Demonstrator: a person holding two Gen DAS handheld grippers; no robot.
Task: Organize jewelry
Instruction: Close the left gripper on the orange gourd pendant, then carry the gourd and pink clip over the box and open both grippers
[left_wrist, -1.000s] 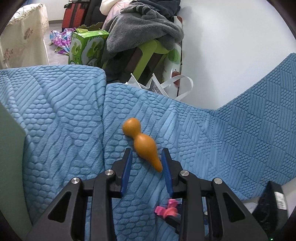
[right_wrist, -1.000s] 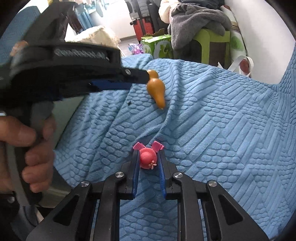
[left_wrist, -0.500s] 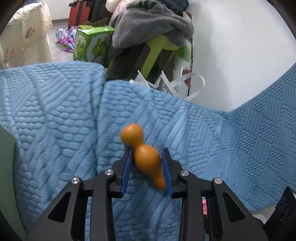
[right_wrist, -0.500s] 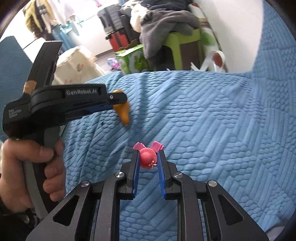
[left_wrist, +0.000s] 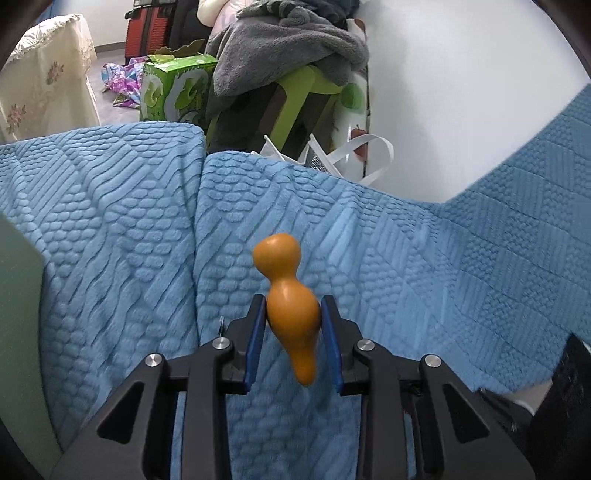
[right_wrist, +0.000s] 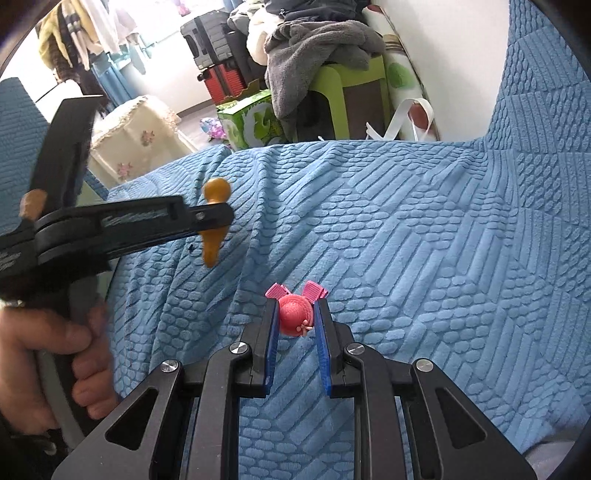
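- The left gripper (left_wrist: 292, 321) is clamped on an orange gourd-shaped ornament (left_wrist: 290, 306): both blue pads press its fat lower bulb, the small round head sticks out past the fingertips and the pointed tail hangs toward the camera.
- In the right wrist view the ornament (right_wrist: 214, 221) is lifted clear of the blue textured blanket (right_wrist: 406, 240), held in the left gripper (right_wrist: 216, 218), whose handle a person's hand (right_wrist: 55, 369) grips.
- The right gripper (right_wrist: 295, 314) is closed narrowly on a small pink hat-shaped piece (right_wrist: 295, 315) with pink ribbon ends showing past the fingertips, just above the blanket.
- Beyond the blanket's edge stand a green stool (left_wrist: 303, 92) draped with a grey throw (left_wrist: 288, 48), a green box (left_wrist: 173, 92) and a white bag (left_wrist: 354, 155).
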